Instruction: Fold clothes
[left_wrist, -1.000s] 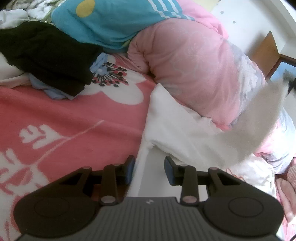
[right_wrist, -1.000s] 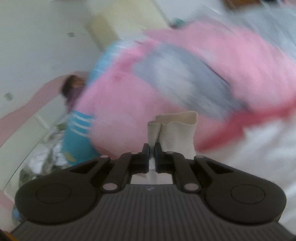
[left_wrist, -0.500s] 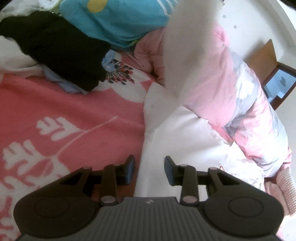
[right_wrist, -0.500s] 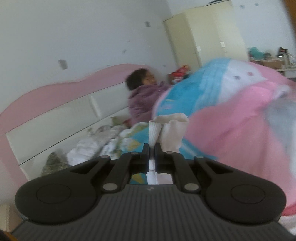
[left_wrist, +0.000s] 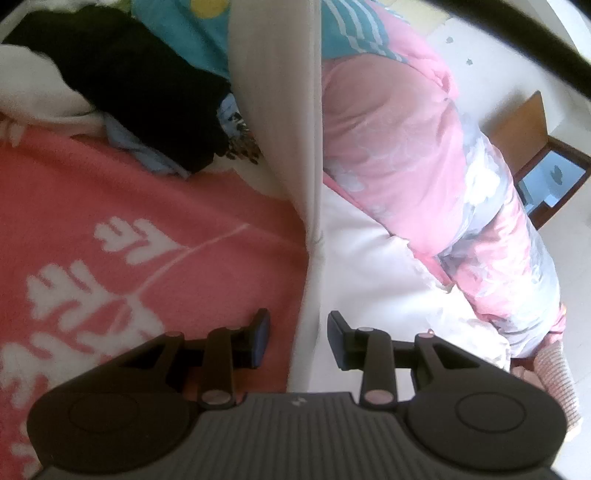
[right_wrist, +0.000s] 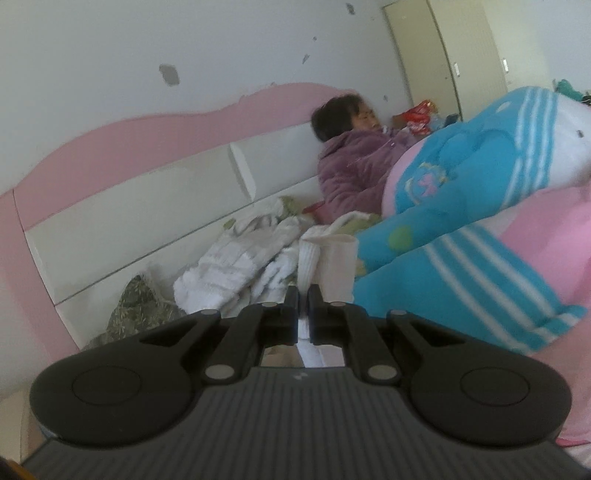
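right claw (right_wrist: 303, 310) pinches the white garment (right_wrist: 328, 258); left claw (left_wrist: 298, 339) gapes astride it.

White marked wall (right_wrist: 184, 44), pink headboard (right_wrist: 110, 147), cream wardrobe (right_wrist: 461, 55), pale floor (left_wrist: 565, 258).

The cream garment (left_wrist: 280, 110) is showing as soft matt knit cloth with a ribbed cuff (right_wrist: 332, 258), and the coral blanket (left_wrist: 147, 221) under it is looking like fuzzy, napped fleece with a white leaf pattern. The pink quilt (left_wrist: 388, 129) along the bed's far edge is reading as smooth, faintly sheeny printed fabric, while the headboard (right_wrist: 110, 155) is appearing as smooth painted board. Both grippers' fingers (left_wrist: 258, 338) are looking like matt black plastic, with ribbed grey housings.
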